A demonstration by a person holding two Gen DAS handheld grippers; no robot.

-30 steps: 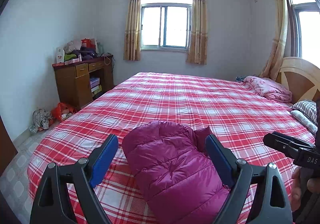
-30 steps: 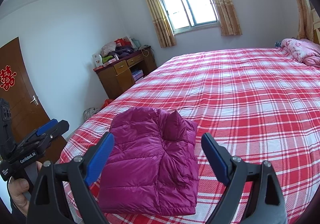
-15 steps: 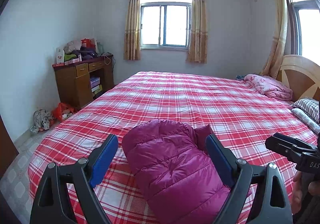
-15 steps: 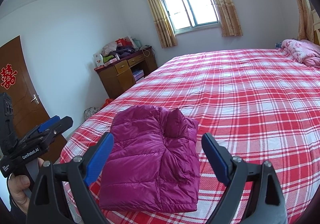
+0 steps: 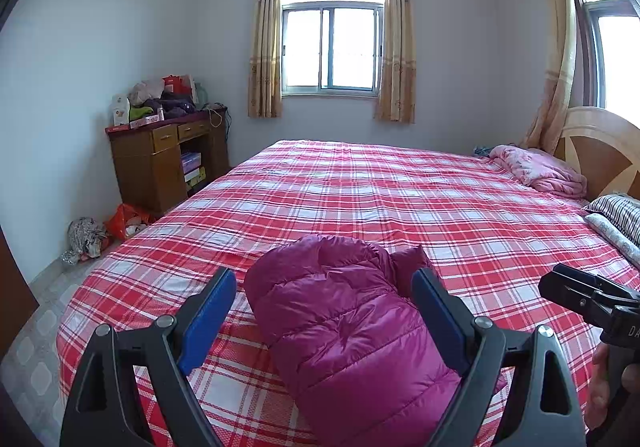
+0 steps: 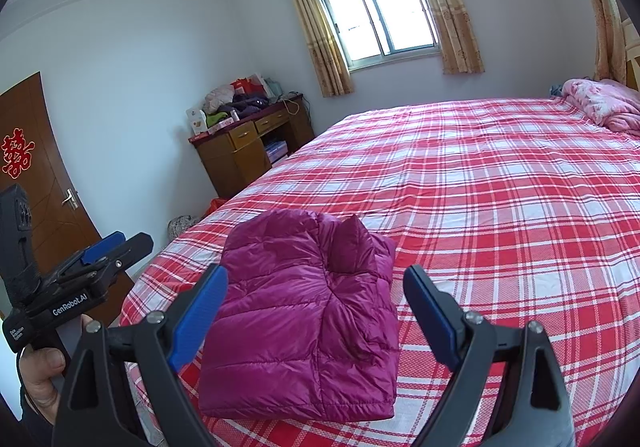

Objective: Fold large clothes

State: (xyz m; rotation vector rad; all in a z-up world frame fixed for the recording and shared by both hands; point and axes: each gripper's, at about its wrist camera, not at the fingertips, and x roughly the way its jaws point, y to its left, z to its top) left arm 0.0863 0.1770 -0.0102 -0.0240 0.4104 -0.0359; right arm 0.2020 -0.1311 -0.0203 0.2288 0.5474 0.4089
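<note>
right view: door (image 6: 38,183) | left view: headboard (image 5: 600,151), striped pillow (image 5: 618,209)

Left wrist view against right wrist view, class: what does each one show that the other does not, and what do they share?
Only the left wrist view shows the wooden headboard and the striped pillow. Only the right wrist view shows the brown door with its red paper decoration. Both share the folded magenta down jacket on the red plaid bed, the wooden desk, the window and the pink blanket.

A glossy quilted magenta jacket (image 6: 304,315) is seen on the bed (image 6: 500,207), which is covered in matt woven plaid cloth; beside the bed, a desk (image 5: 160,163) of varnished wood is seen.
</note>
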